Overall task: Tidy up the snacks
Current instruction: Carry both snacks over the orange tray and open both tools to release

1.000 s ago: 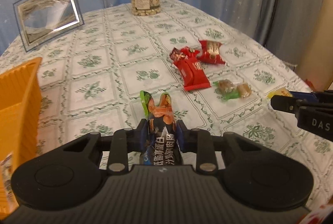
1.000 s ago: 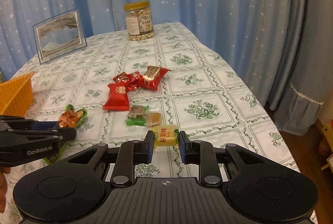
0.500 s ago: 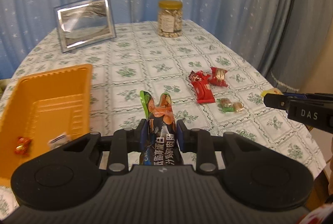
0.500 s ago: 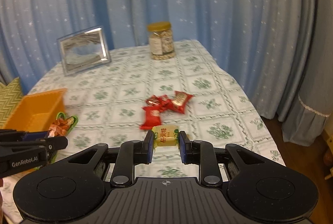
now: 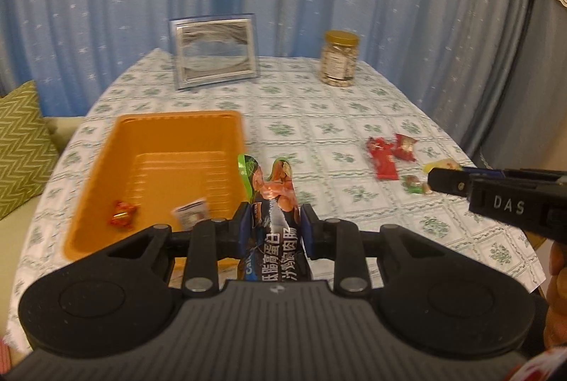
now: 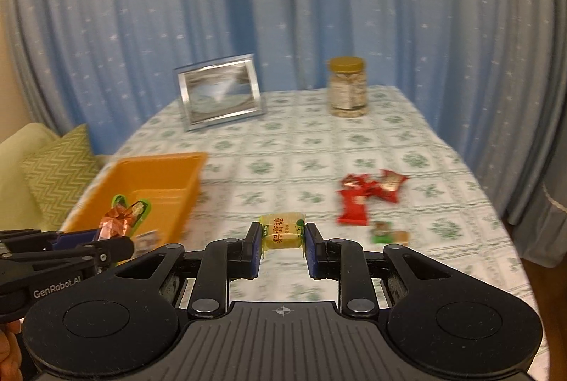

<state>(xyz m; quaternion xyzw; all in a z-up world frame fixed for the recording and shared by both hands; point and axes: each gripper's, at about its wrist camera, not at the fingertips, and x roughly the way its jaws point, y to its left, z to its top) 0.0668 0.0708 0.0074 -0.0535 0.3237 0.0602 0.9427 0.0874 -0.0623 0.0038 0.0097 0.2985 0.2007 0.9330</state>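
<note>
My left gripper [image 5: 273,219] is shut on a dark snack packet with a green and orange top [image 5: 271,189], held above the table beside the right wall of the orange tray [image 5: 117,147]. The tray holds a red candy [image 5: 122,214] and a small white packet [image 5: 191,212]. My right gripper [image 6: 281,234] is shut on a yellow wrapped candy [image 6: 282,232], held above the table to the right of the tray [image 6: 184,175]. Red snack packets [image 5: 389,154] and small green-wrapped candies [image 5: 413,184] lie on the tablecloth at the right.
A silver picture frame [image 5: 214,51] and a jar with a yellow lid [image 5: 338,63] stand at the table's far side. Blue curtains hang behind. A green cushion [image 5: 21,140] lies left of the table. The table's right edge drops off near the red packets.
Both grippers rose and swung left with their snacks. The orange tray has come into fuller view under the left gripper, and the red packets now sit farther right.
</note>
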